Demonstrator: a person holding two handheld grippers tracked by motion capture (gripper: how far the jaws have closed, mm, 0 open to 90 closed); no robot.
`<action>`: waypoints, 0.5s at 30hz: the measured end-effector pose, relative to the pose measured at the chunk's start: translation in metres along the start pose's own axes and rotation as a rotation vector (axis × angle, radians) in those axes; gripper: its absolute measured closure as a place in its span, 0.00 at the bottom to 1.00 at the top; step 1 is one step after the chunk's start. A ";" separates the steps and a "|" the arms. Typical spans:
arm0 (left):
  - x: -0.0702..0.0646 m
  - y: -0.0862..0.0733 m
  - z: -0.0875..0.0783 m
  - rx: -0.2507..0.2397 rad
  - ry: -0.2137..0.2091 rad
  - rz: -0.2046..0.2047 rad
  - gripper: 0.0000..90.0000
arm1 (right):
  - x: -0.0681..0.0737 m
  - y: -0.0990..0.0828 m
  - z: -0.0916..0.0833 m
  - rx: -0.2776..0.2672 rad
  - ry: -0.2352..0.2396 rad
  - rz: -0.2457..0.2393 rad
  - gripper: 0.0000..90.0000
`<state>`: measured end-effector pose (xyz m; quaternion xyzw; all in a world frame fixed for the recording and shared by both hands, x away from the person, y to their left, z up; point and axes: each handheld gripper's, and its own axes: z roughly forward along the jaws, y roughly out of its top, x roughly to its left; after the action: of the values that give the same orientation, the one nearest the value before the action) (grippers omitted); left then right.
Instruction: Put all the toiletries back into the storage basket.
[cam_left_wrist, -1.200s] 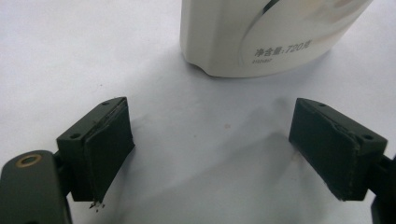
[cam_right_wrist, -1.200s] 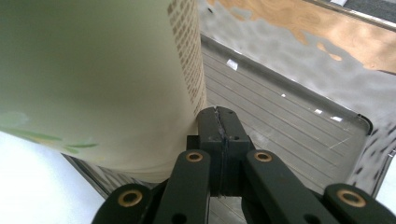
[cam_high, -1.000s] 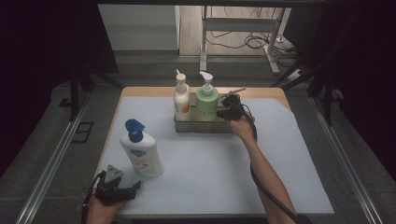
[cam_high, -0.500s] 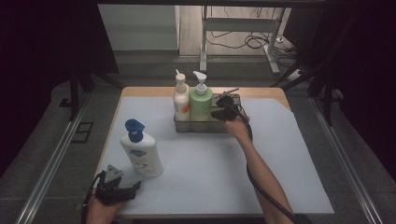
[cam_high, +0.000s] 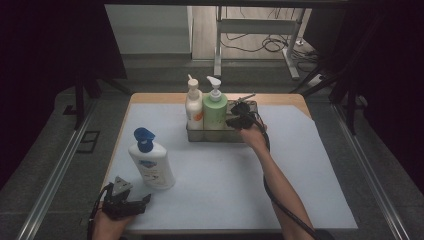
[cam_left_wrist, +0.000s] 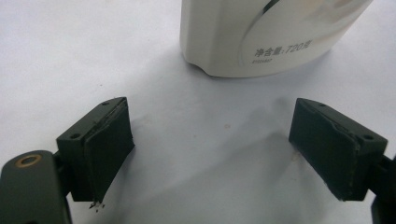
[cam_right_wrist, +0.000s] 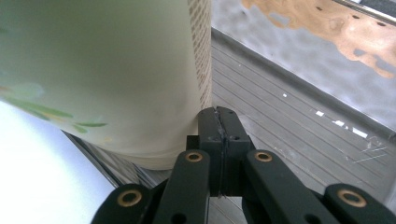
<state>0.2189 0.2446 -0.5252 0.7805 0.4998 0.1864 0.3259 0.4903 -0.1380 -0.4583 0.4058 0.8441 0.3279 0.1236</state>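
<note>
A: What sits in the shallow grey metal tray (cam_high: 192, 134) at the far side of the bench (cam_high: 225, 185)?

B: Two upright pump bottles: a slim white pump bottle with an orange label (cam_high: 193, 106) at its left end, and just beside it a pale green plastic pump bottle (cam_high: 215, 108). The tray's right part is bare ribbed floor.

A: And the right gripper (cam_right_wrist: 218, 122)?

B: Inside that bare part, its jaws pressed together with nothing between them, tips against the green bottle's lower side.

A: The left gripper (cam_left_wrist: 210, 154)?

B: At the near left corner of the bench, jaws spread wide and holding nothing, facing the base of a large white plastic pump bottle with a blue pump head (cam_high: 150, 160), which stands alone on the white mat.

A: Room to move?

B: The mat's middle and right side lie open; the tray stands near the far wooden edge.
</note>
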 end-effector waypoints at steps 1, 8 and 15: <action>0.000 0.000 0.000 0.000 0.000 0.000 0.14 | 0.000 0.000 0.000 -0.001 -0.003 -0.002 0.96; 0.000 0.000 0.000 -0.001 0.000 0.001 0.15 | -0.002 0.002 -0.013 -0.025 0.005 -0.010 0.89; 0.000 0.000 0.000 0.000 0.000 0.000 0.15 | 0.000 0.001 -0.031 -0.051 0.005 -0.042 0.81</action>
<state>0.2189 0.2447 -0.5251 0.7806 0.4998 0.1865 0.3257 0.4763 -0.1511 -0.4345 0.3837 0.8442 0.3476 0.1388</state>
